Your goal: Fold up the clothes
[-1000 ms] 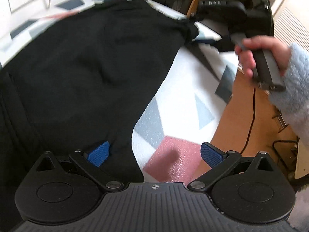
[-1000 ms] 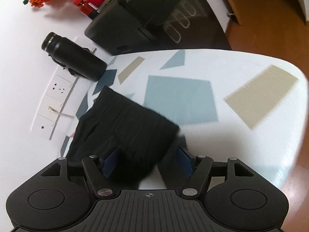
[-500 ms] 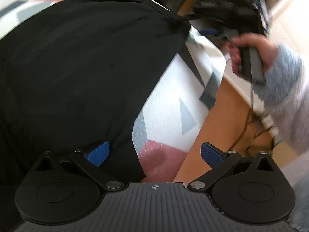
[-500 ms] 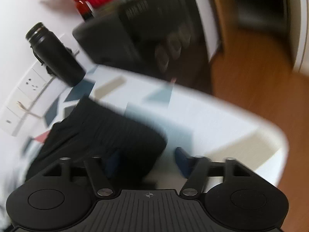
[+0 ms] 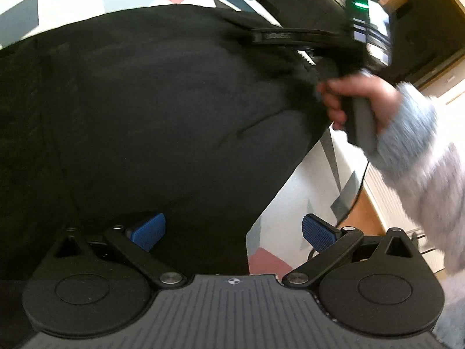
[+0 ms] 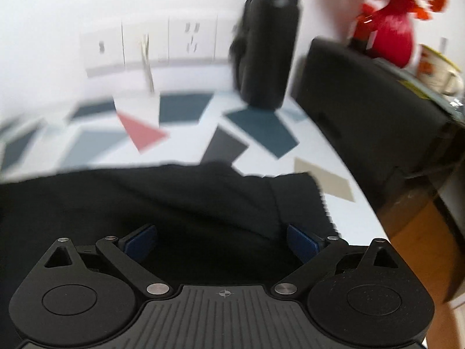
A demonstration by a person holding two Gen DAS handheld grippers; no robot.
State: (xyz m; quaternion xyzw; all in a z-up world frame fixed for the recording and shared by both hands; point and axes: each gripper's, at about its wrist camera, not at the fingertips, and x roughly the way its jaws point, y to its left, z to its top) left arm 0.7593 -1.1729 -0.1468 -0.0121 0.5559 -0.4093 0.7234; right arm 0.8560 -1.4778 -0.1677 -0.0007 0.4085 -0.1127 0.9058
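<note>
A black garment (image 5: 159, 101) lies spread over the patterned table (image 5: 305, 192) and fills most of the left wrist view. My left gripper (image 5: 232, 232) is open low over its near right edge, the left pad above cloth and the right pad above bare table. A hand (image 5: 357, 99) in a fluffy grey sleeve holds the right gripper over the garment's far right part. In the right wrist view the right gripper (image 6: 221, 242) has its jaws opening wide. The garment (image 6: 174, 192) lies loose beneath them, and neither pad presses on it.
A black flask (image 6: 267, 46) stands at the back by the wall sockets (image 6: 151, 43). A black box (image 6: 363, 99) sits at the right with a red vase (image 6: 389, 35) of orange flowers behind it. The table's right edge drops to a wooden floor (image 6: 421, 238).
The right gripper let go of the fold of black cloth, opened wide, rolled and swung across over the garment. The left gripper shifted a little and rolled; its jaws stayed open.
</note>
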